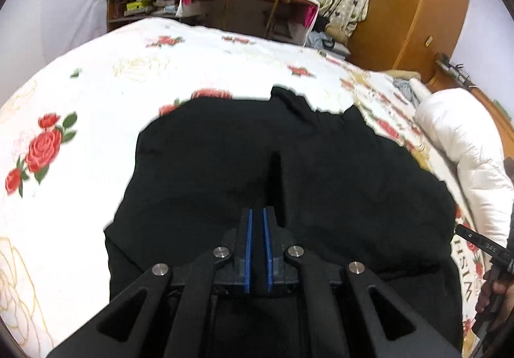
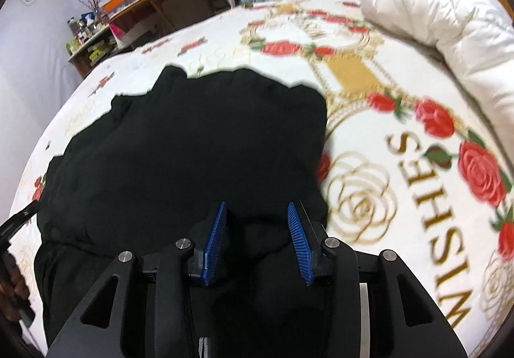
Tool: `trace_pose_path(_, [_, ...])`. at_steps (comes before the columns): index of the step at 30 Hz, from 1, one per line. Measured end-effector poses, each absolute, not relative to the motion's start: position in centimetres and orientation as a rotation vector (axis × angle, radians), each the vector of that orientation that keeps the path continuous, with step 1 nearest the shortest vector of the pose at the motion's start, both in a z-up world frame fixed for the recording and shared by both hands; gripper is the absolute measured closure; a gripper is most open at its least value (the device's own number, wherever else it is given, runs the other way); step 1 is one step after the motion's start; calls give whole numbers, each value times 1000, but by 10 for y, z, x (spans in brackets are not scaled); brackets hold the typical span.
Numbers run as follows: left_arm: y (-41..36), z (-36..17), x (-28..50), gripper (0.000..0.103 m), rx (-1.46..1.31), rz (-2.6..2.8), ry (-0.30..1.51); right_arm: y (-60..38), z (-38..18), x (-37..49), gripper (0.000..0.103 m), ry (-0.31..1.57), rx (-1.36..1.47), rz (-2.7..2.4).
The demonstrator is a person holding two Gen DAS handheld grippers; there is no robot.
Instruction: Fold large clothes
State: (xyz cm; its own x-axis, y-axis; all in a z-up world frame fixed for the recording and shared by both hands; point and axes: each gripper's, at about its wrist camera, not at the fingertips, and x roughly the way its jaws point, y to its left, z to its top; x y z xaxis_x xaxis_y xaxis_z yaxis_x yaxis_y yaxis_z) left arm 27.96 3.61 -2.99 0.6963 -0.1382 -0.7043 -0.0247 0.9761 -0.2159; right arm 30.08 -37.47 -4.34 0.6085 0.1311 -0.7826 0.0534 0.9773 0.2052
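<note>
Rose-printed bedspread (image 1: 96, 94) fills the room's bed, with a black garment (image 1: 225, 158) spread across it. My left gripper (image 1: 257, 213) is pinched closed; my right gripper (image 2: 257, 213) grips bunched black cloth.

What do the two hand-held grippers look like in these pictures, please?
Both are alike. The left hand-held gripper has a matte black frame with triangular cut-outs, round silver pivot bolts and two flat blue pads. The right hand-held gripper has the same black linkage and silver bolts; its blue pads are ribbed. A pale strip runs down its right side. No sleeves show.
</note>
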Motion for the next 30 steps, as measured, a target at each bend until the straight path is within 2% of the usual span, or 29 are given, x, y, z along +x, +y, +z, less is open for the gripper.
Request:
trace_pose_path(5, [1,-19,320,94,-158,-140,764,-371,-35,334,62,891,174,45])
trace_pose_path(8, [-18,-46,354,94,-90,-139,814,-369,-42,354,68,902,155,43])
trace_pose_path(11, [-18,-95,376,94,-105,-123,912,-375,-62,375,71,942,163,29])
trace_pose_path(13, [-18,-103,374,95,-115,-125,879,-378,-79,383,74,976,160,22])
trace_pose_path(17, [-18,-94,371,95,-105,-124,889,-380,-86,387,74,989,179,10])
trace_pose_path(24, [39,-42,341,95,-95,-42,762,-378,-43,344,74,893,154,33])
trace_pose_path(27, [82,-52,347,95,-137,66,798,-374,-44,327,74,887,164,45])
trace_pose_path(30, [97,-85,355,95,-200,49,888,-369,-66,329,74,940,150,29])
